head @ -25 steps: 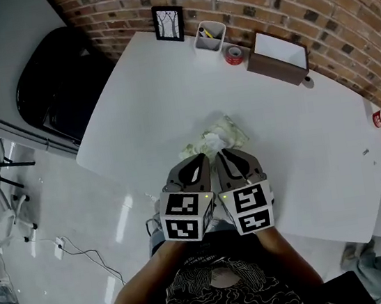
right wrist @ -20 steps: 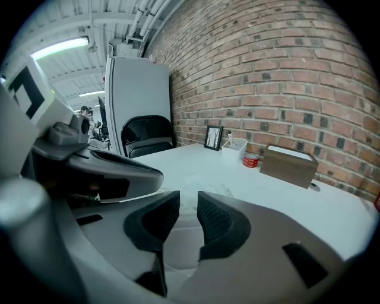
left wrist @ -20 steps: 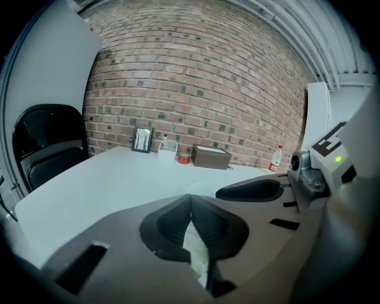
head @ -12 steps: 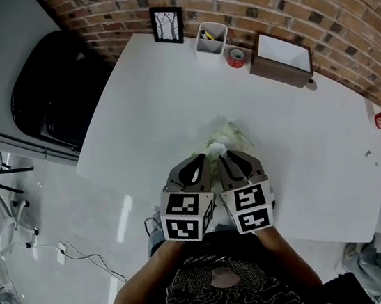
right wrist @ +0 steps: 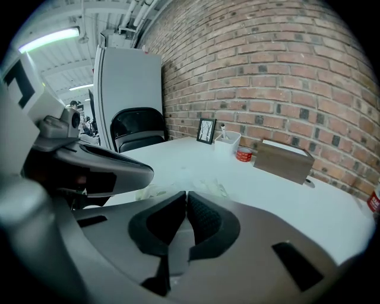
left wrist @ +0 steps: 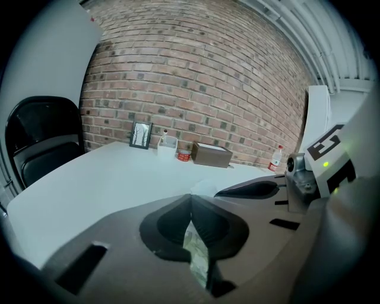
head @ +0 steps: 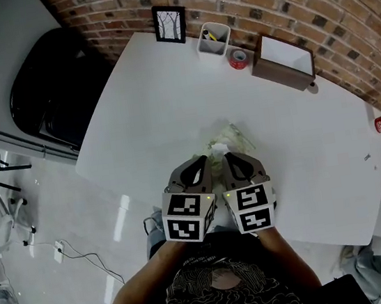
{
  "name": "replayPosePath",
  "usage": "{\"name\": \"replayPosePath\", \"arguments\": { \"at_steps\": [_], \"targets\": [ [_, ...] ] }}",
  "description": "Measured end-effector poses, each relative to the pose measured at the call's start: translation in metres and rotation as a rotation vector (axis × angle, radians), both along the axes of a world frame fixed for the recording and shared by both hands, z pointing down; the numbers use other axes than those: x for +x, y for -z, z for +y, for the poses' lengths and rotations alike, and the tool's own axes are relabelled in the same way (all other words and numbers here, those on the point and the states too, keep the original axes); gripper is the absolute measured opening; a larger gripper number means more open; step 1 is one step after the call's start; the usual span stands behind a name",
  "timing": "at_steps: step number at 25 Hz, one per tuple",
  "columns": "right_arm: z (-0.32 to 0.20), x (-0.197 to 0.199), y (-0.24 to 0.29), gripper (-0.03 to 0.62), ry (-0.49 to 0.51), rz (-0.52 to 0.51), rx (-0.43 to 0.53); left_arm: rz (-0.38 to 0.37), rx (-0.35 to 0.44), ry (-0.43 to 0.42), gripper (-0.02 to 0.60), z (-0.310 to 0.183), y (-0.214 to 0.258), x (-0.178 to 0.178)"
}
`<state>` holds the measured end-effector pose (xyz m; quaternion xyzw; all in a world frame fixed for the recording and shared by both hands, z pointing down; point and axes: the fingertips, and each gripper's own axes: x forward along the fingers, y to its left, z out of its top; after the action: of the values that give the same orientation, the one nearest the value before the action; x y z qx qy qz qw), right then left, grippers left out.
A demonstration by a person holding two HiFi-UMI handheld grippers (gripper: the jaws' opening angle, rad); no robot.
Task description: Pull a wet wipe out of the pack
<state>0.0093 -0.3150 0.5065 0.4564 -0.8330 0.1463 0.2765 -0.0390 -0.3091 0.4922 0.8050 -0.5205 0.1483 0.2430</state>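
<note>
Pack held down, wipe pinched, near the front edge of the bench (head: 154,96).
The left gripper (head: 199,162) is clamping its fingers (left wrist: 169,222) on a green edge of the pack (head: 229,137), apparently to anchor it. The right gripper (head: 228,156) is pinching a pale sheet, likely the wipe (head: 216,151), which is poking from the pack's near side. Both are sitting side by side, so the pull is working against the hold.
</note>
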Motion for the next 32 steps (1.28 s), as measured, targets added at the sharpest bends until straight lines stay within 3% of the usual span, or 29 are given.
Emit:
{"name": "replayPosePath", "arguments": {
  "at_steps": [32],
  "targets": [
    [0.009, 0.006, 0.044, 0.015, 0.084, -0.116, 0.071, -0.013, 0.044, 0.082, 0.011, 0.023, 0.019, 0.015]
  ]
}}
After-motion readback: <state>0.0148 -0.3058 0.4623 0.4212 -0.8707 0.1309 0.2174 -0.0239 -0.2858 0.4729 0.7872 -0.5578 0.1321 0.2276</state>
